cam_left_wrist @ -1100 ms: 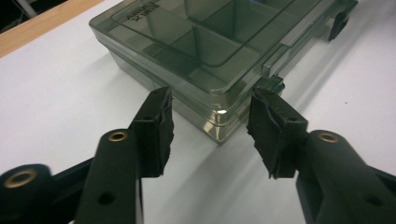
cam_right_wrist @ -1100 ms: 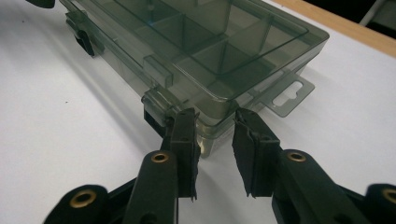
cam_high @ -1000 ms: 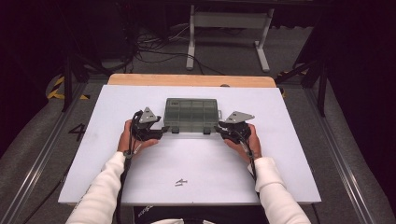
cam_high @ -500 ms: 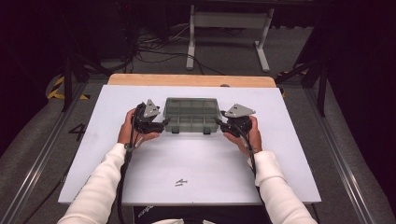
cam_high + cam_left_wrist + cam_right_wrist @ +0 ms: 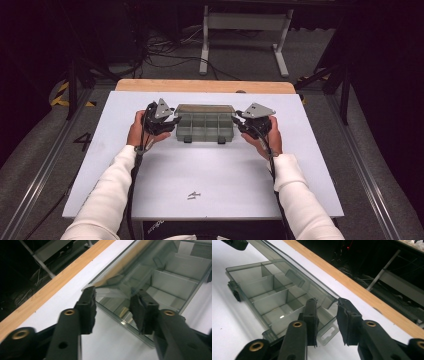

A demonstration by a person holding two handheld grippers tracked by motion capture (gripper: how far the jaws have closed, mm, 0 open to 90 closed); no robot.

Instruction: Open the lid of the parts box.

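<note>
Lying white, tabletop, wooden edge, dark room

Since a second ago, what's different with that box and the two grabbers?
The lid has swung up: a second ago the box lay shut and flat, now its compartments show. The left gripper and right gripper rose at its two ends, and their fingers have just been closing around the lid's corners. The box base has kept its place on the table.

You've got the high view looking forward and down over the whole white table, while both gripper views sit close in from opposite ends, sharing the clear compartment box with it.
</note>
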